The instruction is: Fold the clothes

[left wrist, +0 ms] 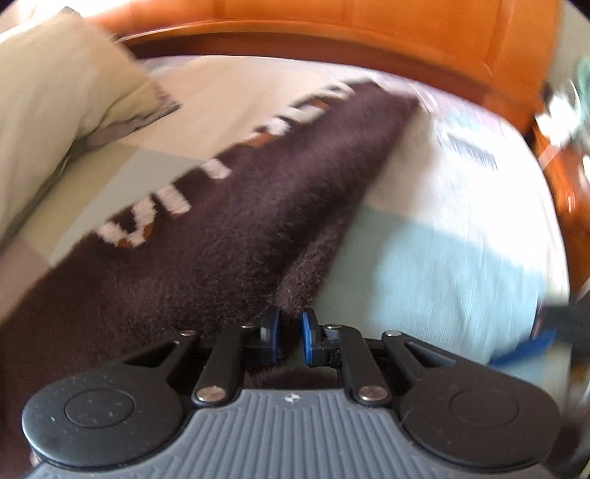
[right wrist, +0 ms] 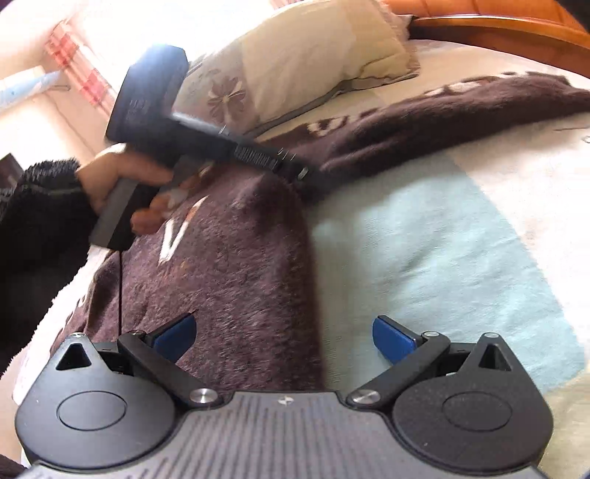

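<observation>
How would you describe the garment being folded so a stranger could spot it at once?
Start at the bed with its pale patchwork cover. Across it lies the brown sweater, fuzzy and dark. Unlike the cream pillow beside it, it carries white lettering.

A bed fills the room's middle, its sheet (right wrist: pixel 424 239) patched in pale blue, cream and soft pink blocks, with bright daylight falling across it. A cream pillow (right wrist: pixel 313 48) with a brown flower print and a grey edge lies near the polished orange wooden headboard (left wrist: pixel 332 22). In the right wrist view, a red-and-white checked curtain (right wrist: pixel 77 55) hangs at the far left, washed out by strong light.
</observation>
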A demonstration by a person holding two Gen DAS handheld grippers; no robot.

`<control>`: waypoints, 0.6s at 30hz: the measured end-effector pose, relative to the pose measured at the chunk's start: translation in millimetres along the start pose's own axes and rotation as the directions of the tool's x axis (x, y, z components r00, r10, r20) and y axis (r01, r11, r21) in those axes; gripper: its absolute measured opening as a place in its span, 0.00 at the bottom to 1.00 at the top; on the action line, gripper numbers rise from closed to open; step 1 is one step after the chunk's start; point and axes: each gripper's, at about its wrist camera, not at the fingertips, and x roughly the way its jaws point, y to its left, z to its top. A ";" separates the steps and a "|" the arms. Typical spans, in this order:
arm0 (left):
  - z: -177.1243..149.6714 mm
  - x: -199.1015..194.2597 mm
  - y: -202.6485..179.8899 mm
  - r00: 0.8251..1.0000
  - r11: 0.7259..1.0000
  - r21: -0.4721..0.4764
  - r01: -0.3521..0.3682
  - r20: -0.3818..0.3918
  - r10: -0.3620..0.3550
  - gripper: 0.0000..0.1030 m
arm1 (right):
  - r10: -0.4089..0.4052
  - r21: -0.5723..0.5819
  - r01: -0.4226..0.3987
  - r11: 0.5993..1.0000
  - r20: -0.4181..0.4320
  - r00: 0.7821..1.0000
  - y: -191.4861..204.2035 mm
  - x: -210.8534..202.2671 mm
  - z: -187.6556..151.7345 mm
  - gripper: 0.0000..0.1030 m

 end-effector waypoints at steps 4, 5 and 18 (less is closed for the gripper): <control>-4.5 -18.3 0.5 0.998 1.000 -0.011 0.002 0.061 -0.001 0.15 | -0.073 0.033 0.072 0.997 0.050 0.996 -23.8 -13.9 15.3 1.00; -5.6 -22.9 0.6 0.997 1.000 -0.014 0.002 0.077 -0.001 0.16 | -0.100 0.060 0.096 0.994 0.077 0.992 -35.1 -17.3 22.7 1.00; -86.8 -65.5 8.9 0.986 0.980 -0.159 -0.115 0.103 0.133 0.46 | -0.275 0.320 0.190 0.928 0.247 0.929 -126.8 -13.8 123.2 0.93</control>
